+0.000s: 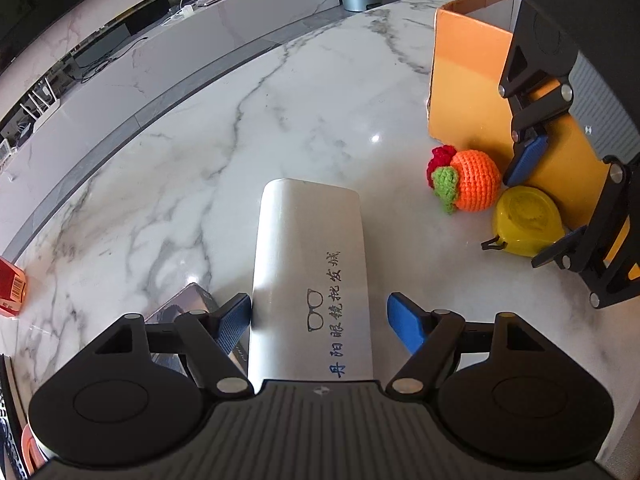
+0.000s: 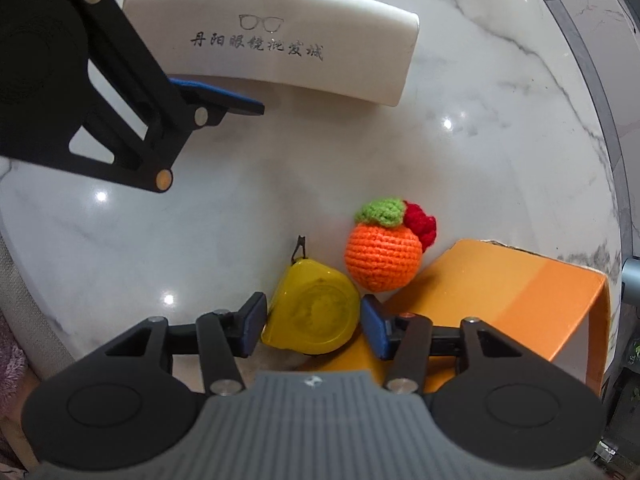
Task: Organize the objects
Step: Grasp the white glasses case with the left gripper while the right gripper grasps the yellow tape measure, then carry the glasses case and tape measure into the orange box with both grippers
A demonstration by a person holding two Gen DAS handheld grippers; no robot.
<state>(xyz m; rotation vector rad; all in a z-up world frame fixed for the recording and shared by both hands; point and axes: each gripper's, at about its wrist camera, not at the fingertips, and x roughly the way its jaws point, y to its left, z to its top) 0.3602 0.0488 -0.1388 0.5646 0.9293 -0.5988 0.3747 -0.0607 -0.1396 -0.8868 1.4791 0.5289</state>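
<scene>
A white glasses case (image 1: 310, 276) with blue lettering lies on the marble table between the jaws of my left gripper (image 1: 320, 322). The left pad touches its side; the right pad stands a little off, so the gripper is open. The case also shows in the right wrist view (image 2: 280, 44). My right gripper (image 2: 314, 326) straddles a yellow tape measure (image 2: 314, 312), pads close at both sides with slim gaps showing. The tape measure (image 1: 526, 226) lies next to a crocheted orange fruit (image 2: 382, 256), also visible in the left wrist view (image 1: 472, 184).
An orange cardboard box (image 1: 468, 80) stands behind the fruit and tape measure, and shows at the right in the right wrist view (image 2: 520, 300). A red packet (image 1: 10, 286) lies at the table's left edge. A dark flat box (image 1: 184, 304) sits left of the case.
</scene>
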